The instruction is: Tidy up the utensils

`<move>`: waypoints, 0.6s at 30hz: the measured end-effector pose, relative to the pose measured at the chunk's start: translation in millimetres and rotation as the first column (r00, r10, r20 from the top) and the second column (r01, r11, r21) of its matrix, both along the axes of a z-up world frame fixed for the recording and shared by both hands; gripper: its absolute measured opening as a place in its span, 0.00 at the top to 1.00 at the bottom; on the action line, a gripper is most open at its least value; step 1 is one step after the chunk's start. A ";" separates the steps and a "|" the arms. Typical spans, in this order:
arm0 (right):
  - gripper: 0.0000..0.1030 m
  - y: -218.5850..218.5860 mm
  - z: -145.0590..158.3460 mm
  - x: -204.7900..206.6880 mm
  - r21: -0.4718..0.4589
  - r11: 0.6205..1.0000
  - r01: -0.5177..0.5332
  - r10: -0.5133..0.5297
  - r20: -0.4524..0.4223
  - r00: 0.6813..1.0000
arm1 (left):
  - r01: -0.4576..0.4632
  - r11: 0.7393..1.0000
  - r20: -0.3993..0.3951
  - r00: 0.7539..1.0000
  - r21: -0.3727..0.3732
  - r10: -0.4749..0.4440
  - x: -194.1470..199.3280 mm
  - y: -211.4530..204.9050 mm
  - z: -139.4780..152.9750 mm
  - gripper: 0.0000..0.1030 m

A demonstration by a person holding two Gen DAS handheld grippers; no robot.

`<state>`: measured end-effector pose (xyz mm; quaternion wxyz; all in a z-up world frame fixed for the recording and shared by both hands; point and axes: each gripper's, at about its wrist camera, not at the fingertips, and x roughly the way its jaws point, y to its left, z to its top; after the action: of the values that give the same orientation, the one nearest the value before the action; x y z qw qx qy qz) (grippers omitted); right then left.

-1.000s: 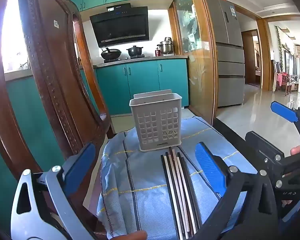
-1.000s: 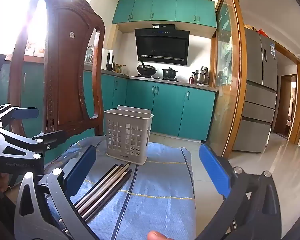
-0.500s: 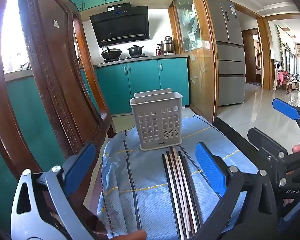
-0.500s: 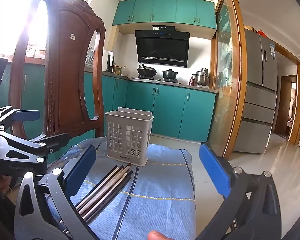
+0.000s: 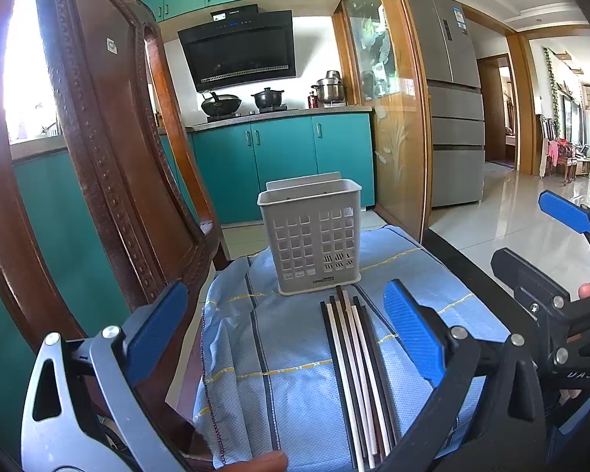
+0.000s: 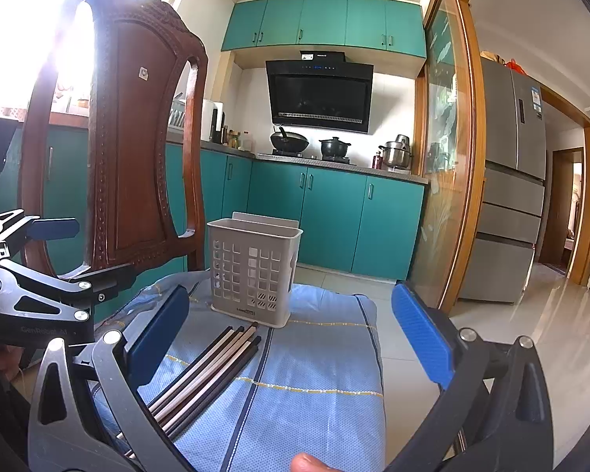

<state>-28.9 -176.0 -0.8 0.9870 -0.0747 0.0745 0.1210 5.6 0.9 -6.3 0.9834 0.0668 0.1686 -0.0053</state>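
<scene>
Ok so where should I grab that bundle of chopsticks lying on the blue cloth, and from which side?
Probably from above, jaws straddling a stick across its width near the middle. The chopsticks lie flat on the blue cloth, side by side, tips toward the utensil basket, so no end is raised. The left gripper is open and nearest.

Left gripper [image 5: 283,326] held level with its blue-padded fingers [image 5: 413,330] spread wide, nothing between them. Right gripper [image 6: 287,334] likewise wide apart and empty, seen at the right edge of the left wrist view. A fingertip [image 6: 308,462] shows at the lower frame edge
</scene>
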 end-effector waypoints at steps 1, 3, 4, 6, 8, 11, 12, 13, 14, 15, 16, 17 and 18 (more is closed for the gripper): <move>0.02 -1.0 -0.3 -0.1 0.002 1.000 -0.003 0.003 0.001 1.000 | 0.000 1.000 0.000 1.000 0.000 0.000 0.4 0.2 -0.6 0.03; 0.02 -0.4 -0.1 0.1 0.001 1.000 -0.001 0.001 0.001 1.000 | 0.000 1.000 0.000 1.000 0.002 0.000 0.3 0.1 -0.3 0.03; 0.02 -0.9 -0.2 0.0 0.001 1.000 -0.001 0.001 0.001 1.000 | 0.000 1.000 0.000 1.000 0.001 0.000 0.3 0.3 -0.3 0.03; 0.02 -1.4 -0.2 0.1 0.005 1.000 -0.003 0.003 0.000 1.000 | -0.001 1.000 0.000 1.000 0.001 0.001 0.4 0.4 -0.2 0.03; 0.02 -1.0 -0.1 -0.2 0.004 1.000 -0.001 0.001 0.001 1.000 | -0.001 1.000 -0.001 1.000 0.000 0.001 0.3 0.5 -0.2 0.03; 0.02 -1.3 -0.1 -0.2 0.003 1.000 -0.001 0.001 0.002 1.000 | -0.002 1.000 0.000 1.000 0.001 0.002 0.9 0.8 -1.2 0.03; 0.02 -1.3 -0.1 -0.3 0.003 1.000 0.000 0.000 0.002 1.000 | -0.001 1.000 0.000 1.000 0.001 0.001 1.2 0.9 -1.1 0.03; 0.02 -1.7 -0.1 -0.4 0.004 1.000 -0.002 0.001 0.003 1.000 | -0.001 1.000 -0.001 1.000 0.001 0.001 0.8 0.6 -0.5 0.03; 0.02 -1.8 0.4 -0.5 0.004 1.000 -0.002 0.002 0.003 1.000 | -0.002 1.000 -0.001 1.000 0.002 0.002 1.1 0.7 -0.8 0.03; 0.02 -1.8 0.4 -0.5 0.003 1.000 -0.001 0.001 0.003 1.000 | -0.002 1.000 -0.001 1.000 0.002 0.002 1.3 0.8 -0.9 0.03; 0.02 -2.0 0.2 -0.6 0.002 1.000 -0.001 0.001 0.003 1.000 | -0.002 1.000 -0.001 1.000 0.002 0.002 1.3 1.3 -1.0 0.03; 0.02 -2.4 0.4 -0.9 0.003 1.000 -0.001 0.001 0.004 1.000 | -0.002 1.000 -0.001 1.000 0.001 0.002 1.5 1.5 -1.1 0.03; 0.02 -2.9 1.1 -1.0 0.003 1.000 -0.002 0.002 0.004 1.000 | -0.003 1.000 -0.001 1.000 0.001 0.003 1.9 2.1 -1.6 0.03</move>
<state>-29.8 -178.9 0.3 0.9872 -0.0733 0.0722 0.1220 7.5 3.0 -7.9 0.9833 0.0670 0.1694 -0.0038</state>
